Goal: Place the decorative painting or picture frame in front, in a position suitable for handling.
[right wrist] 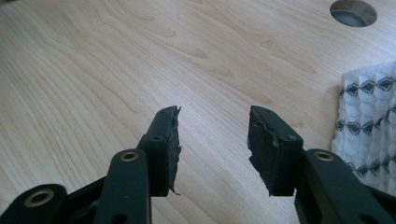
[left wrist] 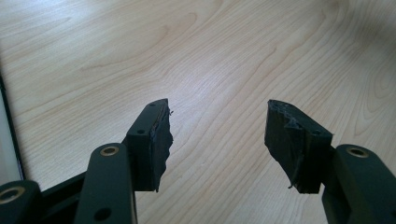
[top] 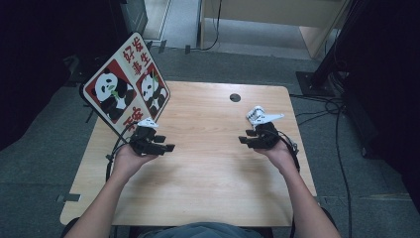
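Note:
My left gripper (top: 166, 144) hovers over the left part of the wooden table (top: 208, 188), held in a hand. In the left gripper view its black jaws (left wrist: 219, 107) stand open over bare wood with nothing between them. My right gripper (top: 246, 136) is at the table's right side. Seen in the right gripper view, it is open (right wrist: 215, 114) and empty too. A white quilted cloth (right wrist: 369, 121) with dark diamond marks lies just right of those jaws. From above, the cloth (top: 254, 113) sits just beyond the right gripper.
A red and white panda sign board (top: 126, 84) leans tilted at the table's left back corner, close behind the left gripper. A round cable hole (top: 235, 97) (right wrist: 353, 11) is near the far edge. Cables (top: 341, 148) trail on the floor at the right.

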{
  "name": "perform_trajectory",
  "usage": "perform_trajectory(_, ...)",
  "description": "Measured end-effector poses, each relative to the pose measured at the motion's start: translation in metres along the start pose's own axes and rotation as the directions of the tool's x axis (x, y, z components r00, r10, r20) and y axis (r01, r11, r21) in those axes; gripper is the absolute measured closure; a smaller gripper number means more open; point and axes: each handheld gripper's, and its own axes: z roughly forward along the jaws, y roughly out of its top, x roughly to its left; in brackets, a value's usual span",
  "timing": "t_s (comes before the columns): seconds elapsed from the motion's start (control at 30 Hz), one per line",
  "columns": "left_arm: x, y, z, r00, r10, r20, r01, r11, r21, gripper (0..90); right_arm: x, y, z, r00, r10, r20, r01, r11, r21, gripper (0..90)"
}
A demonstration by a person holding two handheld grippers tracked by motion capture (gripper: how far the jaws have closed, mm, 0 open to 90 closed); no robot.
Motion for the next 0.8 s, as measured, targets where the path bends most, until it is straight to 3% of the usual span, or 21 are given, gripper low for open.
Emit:
perform_trajectory(0.13,0.0006,0.0001,-0.0005,1.0,-0.008,0.004,0.008,1.0,-0.004,41.0,0.0005,0.0001,0.0005,0.9998,0.009,-0.017,-0.009,1.0,-0.002,56.0)
perform_trajectory(0.33,0.0006,0.0,-0.0003,1.0,-0.001,0.007,0.001,1.0,0.006,41.0,-0.0002,0.0001,0.0027,0.9997,0.023,-0.005,-0.023,0.999,0.025,54.1)
perform_trajectory(0.63,-0.0005,-0.0014,0.0022,0.9999,0.007,0.013,-0.007,0.9995,0.03,40.5,0.0001,0.001,0.0032,0.9998,-0.003,-0.018,0.004,1.0,0.015,59.4)
perform_trajectory(0.8,0.0006,-0.0019,0.0011,1.0,-0.003,0.009,0.003,0.9996,0.027,40.5,0.0009,0.0025,0.0041,1.0,0.0,-0.007,0.0,1.0,0.018,57.0)
